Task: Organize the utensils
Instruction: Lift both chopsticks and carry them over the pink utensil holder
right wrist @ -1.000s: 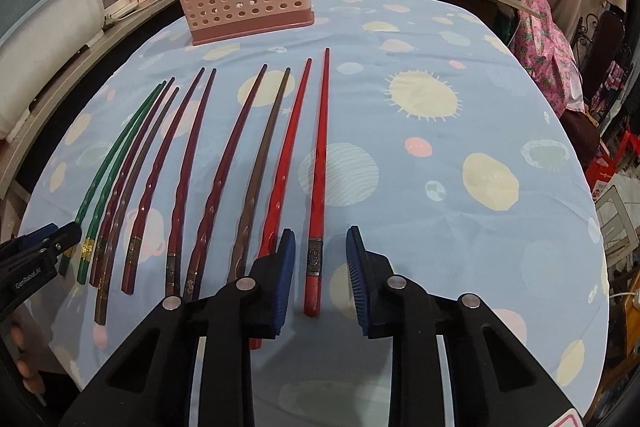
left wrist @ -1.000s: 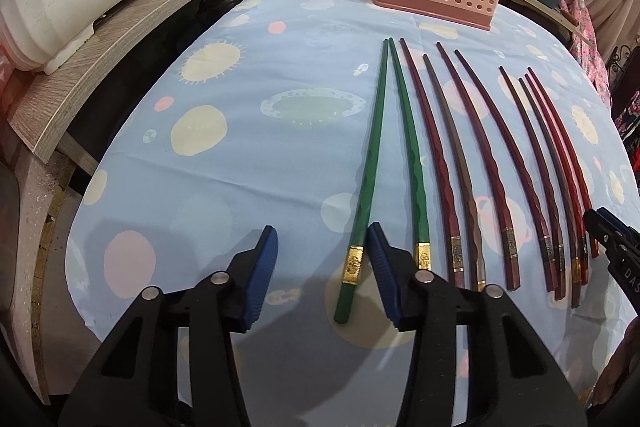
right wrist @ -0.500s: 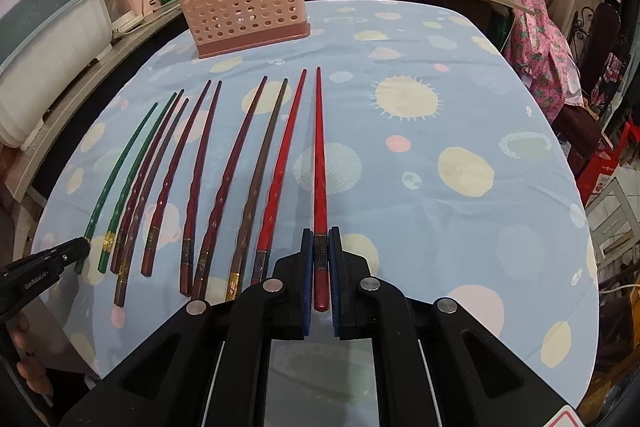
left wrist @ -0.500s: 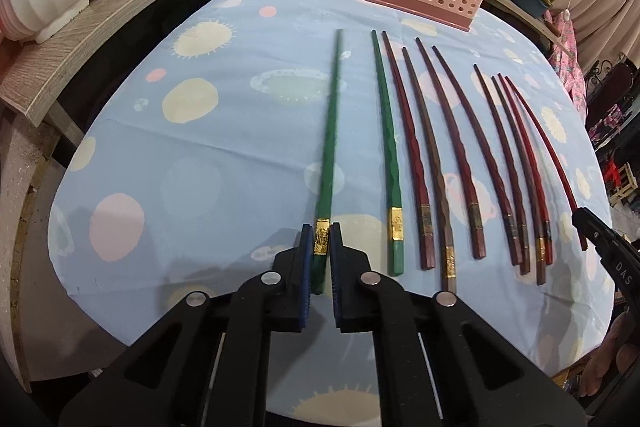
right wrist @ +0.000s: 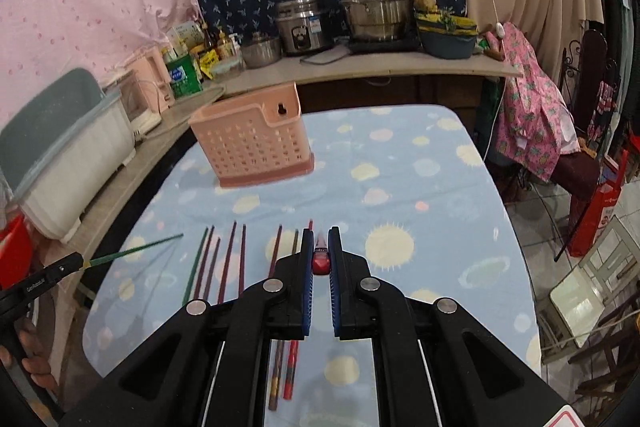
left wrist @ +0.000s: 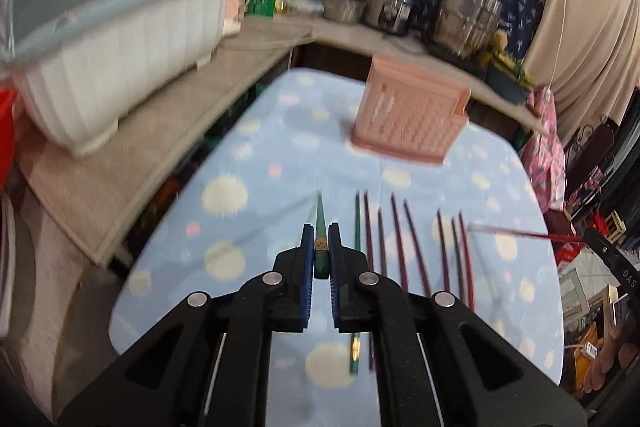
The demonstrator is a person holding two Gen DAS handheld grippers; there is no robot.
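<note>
My left gripper [left wrist: 319,247] is shut on a green chopstick [left wrist: 320,223] and holds it lifted above the table, pointing forward. My right gripper [right wrist: 320,247] is shut on a red chopstick [right wrist: 321,261], also lifted. Each held chopstick shows in the other wrist view: the green one at the left [right wrist: 132,250], the red one at the right [left wrist: 512,231]. Several chopsticks, one green [left wrist: 356,267] and the others dark red [left wrist: 412,247], lie in a row on the blue spotted tablecloth [left wrist: 260,163]. A pink perforated utensil basket [right wrist: 250,143] stands at the table's far end.
A wooden counter [left wrist: 120,163] runs along the left with a white and grey tub [left wrist: 100,39] on it. Pots and a rice cooker [right wrist: 304,27] stand on the back counter. A chair with pink cloth [right wrist: 532,123] is at the right.
Both grippers have risen from the table with their chopsticks clamped and tilted up toward the basket. The remaining chopsticks have stayed in their row.
</note>
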